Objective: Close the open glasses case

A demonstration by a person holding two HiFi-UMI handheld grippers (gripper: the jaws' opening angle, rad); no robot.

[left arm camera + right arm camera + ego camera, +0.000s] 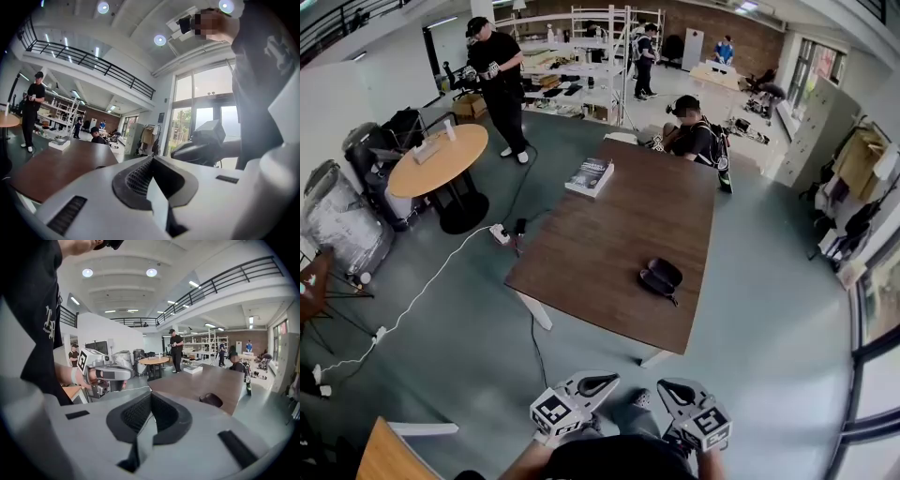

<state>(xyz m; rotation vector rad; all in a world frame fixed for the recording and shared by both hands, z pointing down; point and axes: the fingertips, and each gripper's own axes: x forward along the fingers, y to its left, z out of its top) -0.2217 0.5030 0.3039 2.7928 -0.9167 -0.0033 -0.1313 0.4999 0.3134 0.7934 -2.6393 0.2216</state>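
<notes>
You held both grippers low and close to your body, well short of the brown table (581, 253). The left gripper (151, 161) had its jaws pressed together, the dark ribbed pads meeting at their tips with nothing between them. The right gripper (150, 397) stood the same way, jaws brought together on nothing. They sat side by side and apart from each other (each showed up in the other's own camera, off to one side).

The glasses case (661, 277) lay on the table top, on the right part of the half nearer to you, a little back from the near edge. It was dark, and it lay open, its two halves spread side by side. Neither gripper touched it; both were well apart from it, with a strip of grey floor between you and the table.

A book (590, 176) rested near the table's far left corner. A seated person (692, 131) was at the far end of the table. Off to the left stood a round wooden table (436, 159), and beyond it a standing person (499, 80) in black clothes.
</notes>
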